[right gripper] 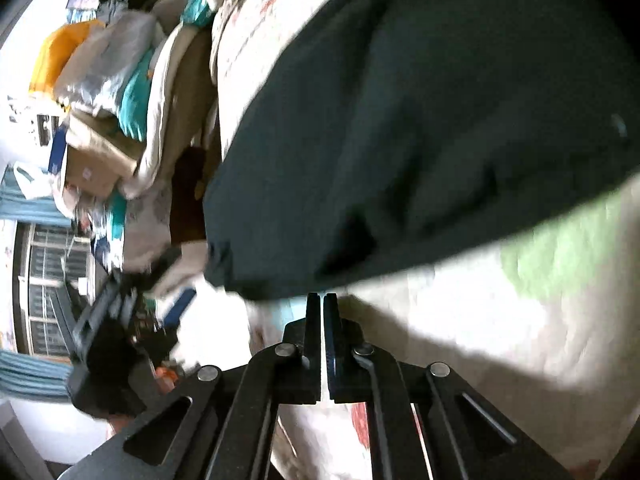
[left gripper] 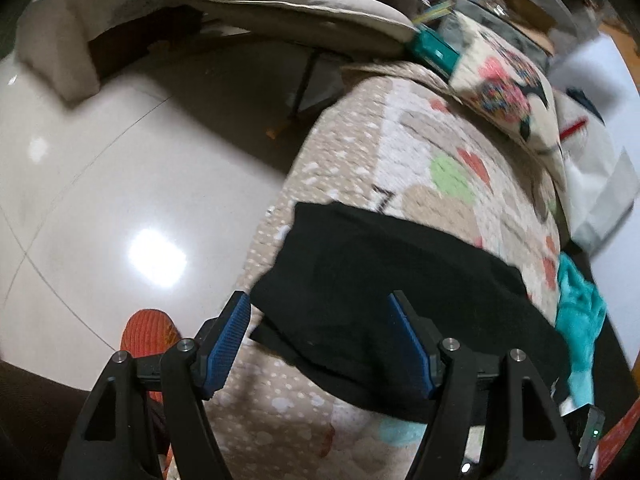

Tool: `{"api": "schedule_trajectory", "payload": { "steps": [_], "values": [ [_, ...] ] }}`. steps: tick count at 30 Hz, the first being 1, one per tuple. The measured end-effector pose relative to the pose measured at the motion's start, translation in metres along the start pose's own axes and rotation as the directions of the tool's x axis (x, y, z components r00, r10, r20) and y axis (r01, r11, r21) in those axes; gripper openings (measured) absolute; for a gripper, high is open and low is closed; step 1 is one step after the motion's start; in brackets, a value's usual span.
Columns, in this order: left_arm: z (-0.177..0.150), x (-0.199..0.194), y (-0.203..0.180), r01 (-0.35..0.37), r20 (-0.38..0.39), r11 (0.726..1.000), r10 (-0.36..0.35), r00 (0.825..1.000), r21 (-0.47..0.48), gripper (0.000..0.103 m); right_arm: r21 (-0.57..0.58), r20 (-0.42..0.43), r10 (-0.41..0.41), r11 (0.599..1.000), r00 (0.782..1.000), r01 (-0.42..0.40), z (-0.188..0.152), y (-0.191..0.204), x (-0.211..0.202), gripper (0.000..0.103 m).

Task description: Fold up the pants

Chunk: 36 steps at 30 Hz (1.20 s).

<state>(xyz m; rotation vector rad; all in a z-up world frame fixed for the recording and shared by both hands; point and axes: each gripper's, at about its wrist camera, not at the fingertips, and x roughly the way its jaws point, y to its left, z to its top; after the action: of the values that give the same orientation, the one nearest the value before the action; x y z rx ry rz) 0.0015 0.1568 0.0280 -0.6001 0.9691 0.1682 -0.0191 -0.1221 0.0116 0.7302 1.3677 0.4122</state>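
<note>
Pants [left gripper: 384,300] lie across the patterned quilt [left gripper: 420,160], long axis eight to four o'clock. Left gripper [left gripper: 320,340] gapes wide over their near edge (holding nothing); right gripper [right gripper: 322,308], closed and empty, sits just below them.

Both wrist views — close, downward, pants [left gripper: 400,292] shared

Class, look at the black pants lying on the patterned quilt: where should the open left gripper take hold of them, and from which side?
Probably the near left corner of the black fabric pants, where the edge overhangs the patterned beige quilt. That free corner lies just ahead of the left gripper, whose jaws stand open, so come in from the near floor side and pinch the loose layers.
</note>
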Motion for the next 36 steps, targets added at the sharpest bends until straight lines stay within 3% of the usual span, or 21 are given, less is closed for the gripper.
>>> {"api": "schedule_trajectory", "payload": {
  "steps": [3,5,8,11,14,17,20,23,26,27,28,29,31,35,36],
  "values": [
    [-0.008,0.01,-0.011,-0.026,-0.032,0.997,0.028,0.999,0.074,0.07,-0.024,-0.016,-0.018,1.0,1.0,0.017,-0.006,-0.004,-0.013,0.004],
    [-0.013,0.019,-0.015,-0.049,-0.06,0.994,0.055,0.997,0.098,0.07,-0.08,0.056,-0.055,0.995,0.997,0.06,-0.002,0.0,-0.033,0.005],
    [-0.017,0.027,-0.022,-0.067,-0.063,0.989,0.076,0.995,0.131,0.07,-0.161,0.252,-0.166,0.964,0.953,0.21,0.02,0.007,-0.065,0.005],
    [-0.02,0.028,-0.041,-0.127,0.006,0.962,0.13,0.992,0.243,0.07,-0.218,0.337,-0.267,0.911,0.903,0.35,0.041,0.011,-0.056,0.006],
    [-0.031,0.039,-0.05,-0.194,0.008,0.917,0.204,0.979,0.347,0.072,-0.269,0.304,-0.367,0.852,0.879,0.449,0.044,0.006,-0.027,0.008],
    [-0.032,0.036,-0.041,-0.176,-0.019,0.93,0.192,0.981,0.322,0.076,-0.306,0.299,-0.388,0.826,0.872,0.473,0.029,0.001,-0.038,0.008],
    [-0.031,0.035,-0.034,-0.153,-0.066,0.944,0.179,0.982,0.294,0.076,-0.264,0.196,-0.425,0.845,0.884,0.465,0.012,-0.022,-0.054,0.008],
    [-0.032,0.029,-0.032,-0.141,-0.072,0.954,0.165,0.984,0.264,0.076,-0.237,0.137,-0.483,0.832,0.865,0.502,0.012,-0.027,-0.073,0.008],
    [-0.033,0.013,-0.033,-0.085,-0.02,0.97,0.092,0.996,0.229,0.076,-0.158,0.224,-0.455,0.855,0.862,0.493,0.037,-0.027,-0.117,0.01],
    [-0.032,0.01,-0.035,-0.083,0.0,0.968,0.086,0.996,0.237,0.076,-0.141,0.272,-0.466,0.846,0.842,0.514,0.052,-0.025,-0.129,0.013],
    [-0.032,0.007,-0.038,-0.084,0.02,0.965,0.082,0.996,0.247,0.076,-0.111,0.342,-0.478,0.834,0.809,0.54,0.075,-0.025,-0.143,0.025],
    [-0.031,0.007,-0.042,-0.082,0.028,0.963,0.077,0.997,0.256,0.076,-0.093,0.377,-0.479,0.832,0.793,0.547,0.087,-0.027,-0.148,0.042],
    [-0.033,0.011,-0.043,-0.075,0.013,0.963,0.074,0.997,0.257,0.076,-0.06,0.437,-0.468,0.837,0.768,0.544,0.125,-0.041,-0.153,0.056],
    [-0.024,0.016,-0.019,-0.095,0.002,0.98,0.096,0.995,0.173,0.076,0.08,0.398,-0.516,0.843,0.758,0.532,0.166,-0.094,-0.143,0.055],
    [-0.02,0.014,-0.009,-0.099,0.01,0.987,0.099,0.995,0.129,0.076,0.133,0.374,-0.5,0.862,0.781,0.488,0.169,-0.11,-0.141,0.05]
  ]
}}
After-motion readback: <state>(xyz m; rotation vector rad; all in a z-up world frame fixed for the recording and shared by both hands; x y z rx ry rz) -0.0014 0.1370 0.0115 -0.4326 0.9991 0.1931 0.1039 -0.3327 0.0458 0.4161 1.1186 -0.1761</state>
